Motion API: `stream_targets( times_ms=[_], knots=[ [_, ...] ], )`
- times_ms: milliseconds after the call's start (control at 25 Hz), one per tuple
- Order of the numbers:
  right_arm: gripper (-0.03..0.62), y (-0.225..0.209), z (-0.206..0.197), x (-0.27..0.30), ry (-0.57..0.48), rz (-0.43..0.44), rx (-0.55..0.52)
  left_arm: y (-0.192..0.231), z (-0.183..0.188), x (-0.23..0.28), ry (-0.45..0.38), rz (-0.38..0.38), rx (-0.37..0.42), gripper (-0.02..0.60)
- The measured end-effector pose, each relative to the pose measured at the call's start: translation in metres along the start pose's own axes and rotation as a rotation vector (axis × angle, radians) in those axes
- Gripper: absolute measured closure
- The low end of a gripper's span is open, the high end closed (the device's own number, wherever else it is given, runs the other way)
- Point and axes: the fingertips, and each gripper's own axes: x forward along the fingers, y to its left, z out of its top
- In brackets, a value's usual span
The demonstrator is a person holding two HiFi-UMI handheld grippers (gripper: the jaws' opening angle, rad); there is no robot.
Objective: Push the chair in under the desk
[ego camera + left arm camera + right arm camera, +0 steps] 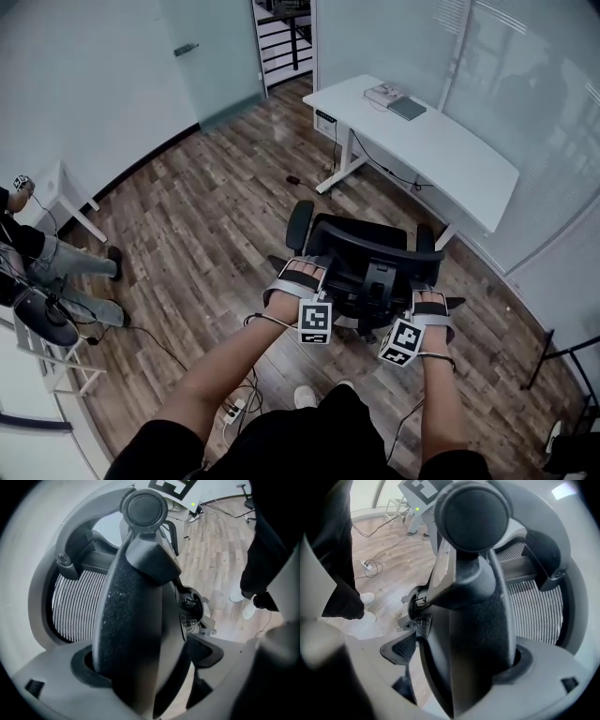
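Observation:
A black office chair point(366, 258) stands on the wood floor with its back toward me. It is a short way off from the white desk point(441, 141) at the upper right. My left gripper point(302, 274) is at the left end of the backrest's top and my right gripper point(431, 302) at the right end. In the left gripper view the dark backrest frame point(136, 620) fills the space between the jaws, with mesh point(75, 602) beside it. The right gripper view mirrors this, the same frame point(478, 634) held close between its jaws. Both grippers look shut on the backrest.
A notebook and a box point(398, 101) lie on the desk's far end. A seated person point(56, 272) and a small white table point(66, 187) are at the left. A cable and power strip point(232, 410) lie by my feet. A black stand point(562, 356) is at the right.

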Motion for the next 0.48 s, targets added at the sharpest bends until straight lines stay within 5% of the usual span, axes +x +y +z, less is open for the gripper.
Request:
stream_targets(
  times_ms=[480],
  knots=[
    [0.095,-0.020,0.004,0.025,0.022,-0.025,0.012,0.020,-0.011,0.027,-0.027,0.021,0.034,0.080]
  ],
)
